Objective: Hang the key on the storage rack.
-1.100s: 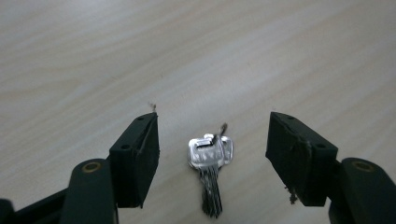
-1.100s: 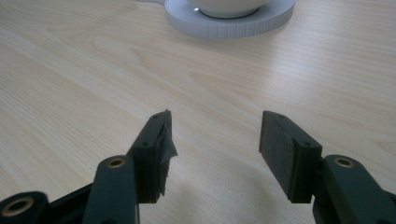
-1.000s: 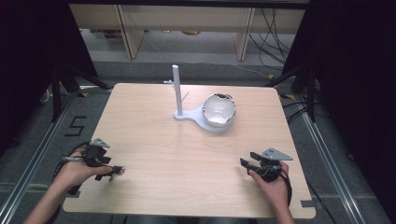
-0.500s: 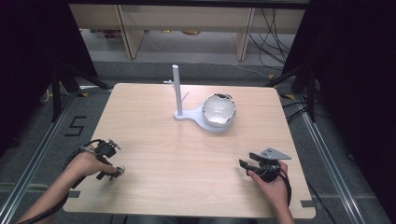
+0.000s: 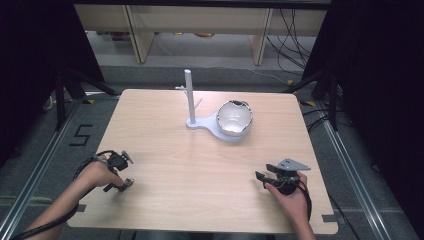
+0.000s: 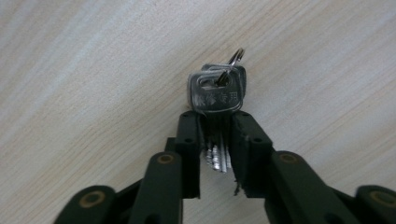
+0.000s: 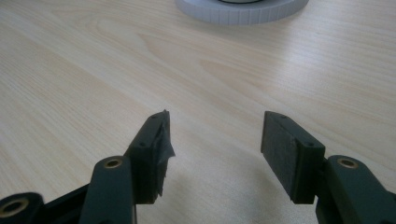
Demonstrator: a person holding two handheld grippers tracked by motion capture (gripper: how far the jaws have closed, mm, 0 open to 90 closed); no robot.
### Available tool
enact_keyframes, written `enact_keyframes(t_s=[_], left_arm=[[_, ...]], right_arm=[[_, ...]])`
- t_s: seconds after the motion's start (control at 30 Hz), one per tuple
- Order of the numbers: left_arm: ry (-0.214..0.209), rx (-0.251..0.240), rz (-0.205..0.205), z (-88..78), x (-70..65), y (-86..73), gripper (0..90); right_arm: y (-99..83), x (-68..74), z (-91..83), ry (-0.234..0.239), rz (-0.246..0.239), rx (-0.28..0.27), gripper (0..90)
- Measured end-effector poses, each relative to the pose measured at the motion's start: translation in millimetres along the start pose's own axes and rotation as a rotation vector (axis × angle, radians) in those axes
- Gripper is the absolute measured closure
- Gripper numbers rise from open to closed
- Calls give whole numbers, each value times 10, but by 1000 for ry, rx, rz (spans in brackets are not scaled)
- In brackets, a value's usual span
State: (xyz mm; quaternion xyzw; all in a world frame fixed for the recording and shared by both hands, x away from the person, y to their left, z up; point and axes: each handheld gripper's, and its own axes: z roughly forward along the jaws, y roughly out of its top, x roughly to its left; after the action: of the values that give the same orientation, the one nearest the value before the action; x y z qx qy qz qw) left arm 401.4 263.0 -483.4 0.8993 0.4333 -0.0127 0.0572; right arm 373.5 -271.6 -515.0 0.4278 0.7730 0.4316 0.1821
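My left claw (image 6: 215,154), angled down at the bench's (image 5: 200,165) left edge, has just closed, pinching keys (image 6: 217,93); right claw (image 7: 215,154) spread.

Count time: two grippers on the table (image 5: 165,150), the left gripper (image 5: 121,172) at about eight o'clock, the right gripper (image 5: 265,176) near five o'clock. One bunch of keys (image 6: 217,95), at least two keys on a single ring (image 6: 236,56). One white stand (image 5: 200,120) with one upright post (image 5: 189,95), up toward twelve o'clock. One silvery bowl (image 5: 234,117) on its base.
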Motion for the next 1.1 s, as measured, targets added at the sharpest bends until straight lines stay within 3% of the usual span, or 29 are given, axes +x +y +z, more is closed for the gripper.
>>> enact_keyframes(t_s=[0.07,0.1,0.13,0.27,0.3,0.33,0.37,0.4,0.53,0.57,0.6,0.77,0.87,0.9,0.93,0.97,1.0,1.03,1.07,1.1], left_arm=[[3,0,14,0,6,5,787],[17,18,60,-12,25,17,799],[17,23,69,-12,26,18,800],[11,15,60,-3,7,16,801],[11,15,64,-3,9,16,801],[11,15,64,-3,9,16,801],[2,16,37,0,-6,9,801],[16,30,90,-14,30,21,801],[21,24,84,-12,15,10,802],[21,42,98,-22,16,10,803],[21,34,101,-20,8,7,804],[20,23,95,-73,-20,8,804],[35,16,113,-143,-19,22,805],[52,10,150,-189,-3,41,805],[52,10,150,-189,-3,41,806],[49,12,118,-206,-30,38,806],[62,11,160,-238,-19,59,806],[62,11,160,-238,-19,59,834],[53,-15,110,-235,-51,52,834],[70,-8,156,-260,-28,70,836]], right_arm=[[0,0,-1,-3,-3,-1,435],[0,7,-1,6,12,9,435],[0,5,1,6,11,10,435],[1,4,5,3,4,11,434],[-1,40,-7,4,49,29,433],[-1,40,-7,4,49,29,433],[0,34,-3,5,40,25,433],[0,27,3,7,29,21,433],[1,31,4,5,27,24,431],[1,32,3,6,29,25,431],[3,10,8,6,6,18,431],[3,9,9,5,6,18,431],[3,9,10,4,3,17,430],[3,8,10,3,3,17,430],[3,8,10,3,3,17,430],[3,8,10,6,5,19,430],[2,4,11,4,2,16,429],[2,4,11,4,2,16,429],[2,3,10,3,0,15,429],[2,3,11,4,3,16,429]])
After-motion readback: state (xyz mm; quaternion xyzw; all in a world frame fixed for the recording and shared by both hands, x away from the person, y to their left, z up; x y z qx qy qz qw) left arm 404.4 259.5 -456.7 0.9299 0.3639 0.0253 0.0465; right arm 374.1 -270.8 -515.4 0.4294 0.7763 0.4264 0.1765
